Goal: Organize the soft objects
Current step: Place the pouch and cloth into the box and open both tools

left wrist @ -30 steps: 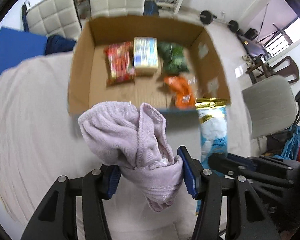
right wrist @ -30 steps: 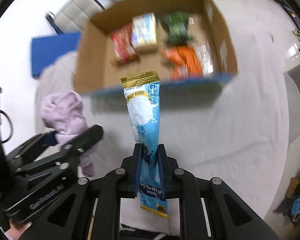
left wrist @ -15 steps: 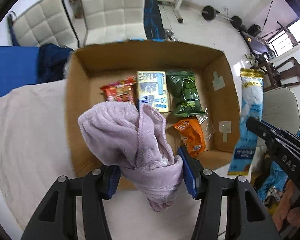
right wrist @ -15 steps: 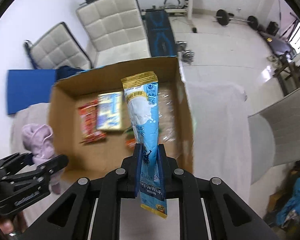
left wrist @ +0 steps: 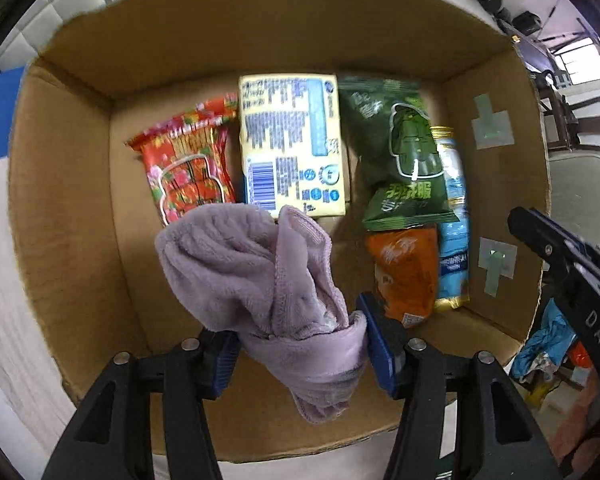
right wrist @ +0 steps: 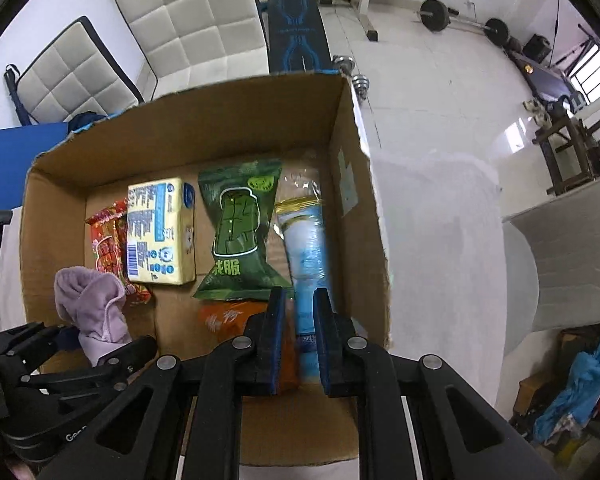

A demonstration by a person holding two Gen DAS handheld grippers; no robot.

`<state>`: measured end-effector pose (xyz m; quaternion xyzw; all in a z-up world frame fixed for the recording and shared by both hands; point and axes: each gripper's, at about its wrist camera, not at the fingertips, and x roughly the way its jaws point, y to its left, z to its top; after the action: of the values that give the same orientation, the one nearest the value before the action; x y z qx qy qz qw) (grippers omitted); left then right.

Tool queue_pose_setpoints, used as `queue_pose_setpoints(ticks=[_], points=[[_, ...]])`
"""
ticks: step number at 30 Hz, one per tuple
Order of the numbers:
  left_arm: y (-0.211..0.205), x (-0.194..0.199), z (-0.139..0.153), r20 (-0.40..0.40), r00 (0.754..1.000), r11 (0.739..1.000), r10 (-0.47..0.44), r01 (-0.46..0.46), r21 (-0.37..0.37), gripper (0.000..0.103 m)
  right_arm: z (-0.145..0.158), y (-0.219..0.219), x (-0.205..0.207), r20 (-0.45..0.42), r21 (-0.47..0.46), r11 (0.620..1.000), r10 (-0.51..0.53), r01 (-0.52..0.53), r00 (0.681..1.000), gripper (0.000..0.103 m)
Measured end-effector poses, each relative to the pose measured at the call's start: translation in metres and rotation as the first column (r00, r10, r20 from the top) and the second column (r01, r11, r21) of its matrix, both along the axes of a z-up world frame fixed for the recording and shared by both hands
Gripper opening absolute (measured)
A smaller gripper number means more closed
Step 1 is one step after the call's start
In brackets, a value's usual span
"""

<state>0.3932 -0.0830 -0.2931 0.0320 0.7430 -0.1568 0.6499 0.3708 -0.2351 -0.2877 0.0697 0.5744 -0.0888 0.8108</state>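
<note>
My left gripper [left wrist: 300, 344] is shut on a lilac towel [left wrist: 260, 280] and holds it over the near left part of the open cardboard box [left wrist: 60, 208]. The towel also shows in the right wrist view [right wrist: 92, 304]. My right gripper [right wrist: 300, 320] has its jaws slightly apart, and the blue milk-powder pouch [right wrist: 306, 236] lies in the box below them, along the right wall; it looks released. The pouch also shows in the left wrist view [left wrist: 452, 216].
In the box [right wrist: 356, 168] lie a red snack bag [left wrist: 188, 168], a yellow tissue pack [left wrist: 292, 144], a green snack bag [left wrist: 400, 152] and an orange bag [left wrist: 404, 272]. White-covered table [right wrist: 440, 240] under the box. Padded chairs [right wrist: 188, 24] and gym weights [right wrist: 436, 14] stand beyond.
Both grippers moved forward over the box. The right gripper opened a little and the blue pouch dropped into the box at the right wall. The left still holds the towel.
</note>
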Motion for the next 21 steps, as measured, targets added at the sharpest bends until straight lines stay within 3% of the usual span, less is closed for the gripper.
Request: queue_pose_setpoints(ticks=[3, 6, 7, 10, 12, 21], points=[[0.004, 0.0, 0.002, 0.012, 1.0, 1.0, 0.02, -0.02, -0.003, 0.055, -0.005, 0.0, -0.002, -0.013, 0.001, 1.0, 0.001, -0.001, 1.0, 0.017], [0.009, 0.001, 0.007, 0.043, 0.999, 1.0, 0.028, -0.028, 0.009, 0.083, -0.005, 0.002, -0.006, -0.023, -0.004, 1.0, 0.014, -0.014, 1.0, 0.022], [0.012, 0.002, 0.007, 0.05, 0.998, 0.999, 0.032, -0.033, 0.011, 0.089, -0.004, 0.004, -0.009, -0.027, -0.005, 1.0, 0.019, -0.019, 0.999, 0.031], [0.019, 0.002, 0.012, 0.061, 0.997, 0.999, 0.045, -0.047, 0.019, 0.091, -0.005, 0.007, -0.015, -0.029, 0.008, 0.999, 0.035, -0.035, 0.999, 0.048], [0.025, 0.001, 0.016, 0.071, 0.996, 0.998, 0.055, -0.056, 0.018, 0.095, -0.006, 0.009, -0.019, -0.031, 0.016, 0.999, 0.038, -0.037, 0.999, 0.049], [0.05, -0.014, 0.033, 0.201, 0.975, 0.993, 0.098, -0.109, 0.045, 0.101, -0.012, 0.021, -0.036, -0.04, 0.033, 0.997, 0.065, -0.063, 0.997, 0.081]])
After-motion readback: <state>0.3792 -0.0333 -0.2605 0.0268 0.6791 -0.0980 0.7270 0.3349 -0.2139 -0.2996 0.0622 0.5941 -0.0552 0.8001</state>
